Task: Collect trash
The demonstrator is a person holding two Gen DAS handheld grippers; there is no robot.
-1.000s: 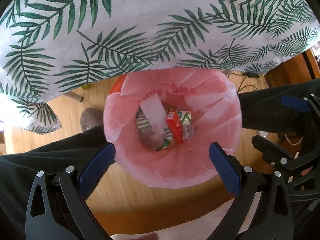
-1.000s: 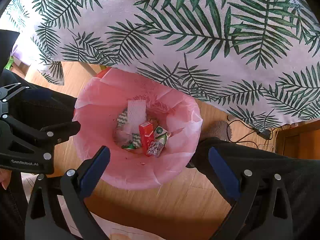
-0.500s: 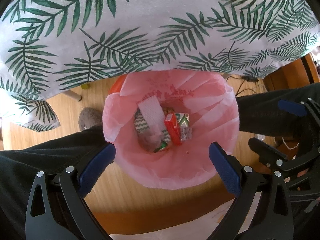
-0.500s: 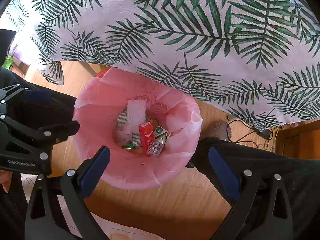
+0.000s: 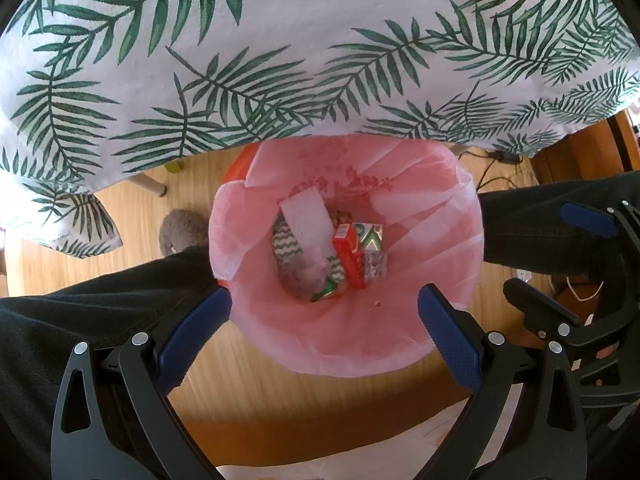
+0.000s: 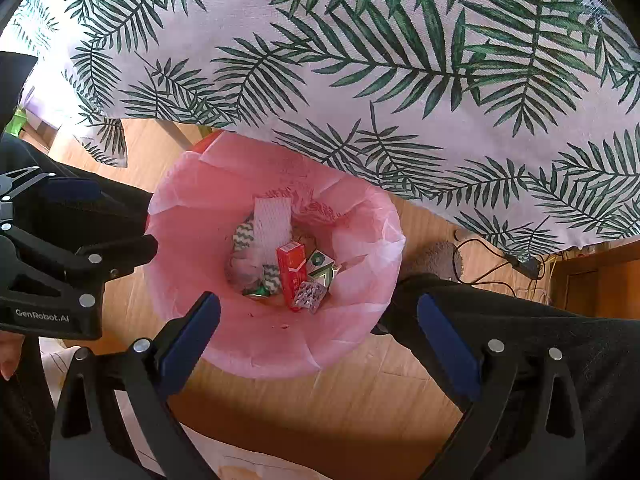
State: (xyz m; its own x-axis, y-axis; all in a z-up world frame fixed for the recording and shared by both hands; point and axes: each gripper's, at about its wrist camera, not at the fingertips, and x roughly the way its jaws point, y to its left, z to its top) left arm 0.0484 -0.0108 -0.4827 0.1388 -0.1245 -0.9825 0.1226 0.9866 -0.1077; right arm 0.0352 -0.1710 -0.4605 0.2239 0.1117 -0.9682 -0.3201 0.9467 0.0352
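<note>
A bin lined with a pink bag (image 5: pixel 404 332) (image 6: pixel 224 336) stands on the wooden floor below both grippers. Inside lie a red box (image 5: pixel 349 256) (image 6: pixel 291 270), a green and white carton (image 5: pixel 370 236) (image 6: pixel 320 266), a white foam sheet (image 5: pixel 306 220) (image 6: pixel 272 222), a blister pack (image 6: pixel 309 295) and zigzag wrappers (image 5: pixel 284 244). My left gripper (image 5: pixel 325 328) is open and empty above the bin's near rim. My right gripper (image 6: pixel 318 330) is open and empty above the bin too. Each gripper shows at the edge of the other's view.
A table with a white palm-leaf cloth (image 5: pixel 280 52) (image 6: pixel 400 60) overhangs the bin's far side. The person's dark trouser legs (image 5: pixel 80 312) (image 6: pixel 520 320) flank the bin. Cables (image 6: pixel 500 256) lie on the floor at the right. A grey slipper (image 5: pixel 180 232) sits left of the bin.
The left gripper view has shifted slightly, the bin sliding a little up and left in it. The right gripper has barely moved. Both stay open.
</note>
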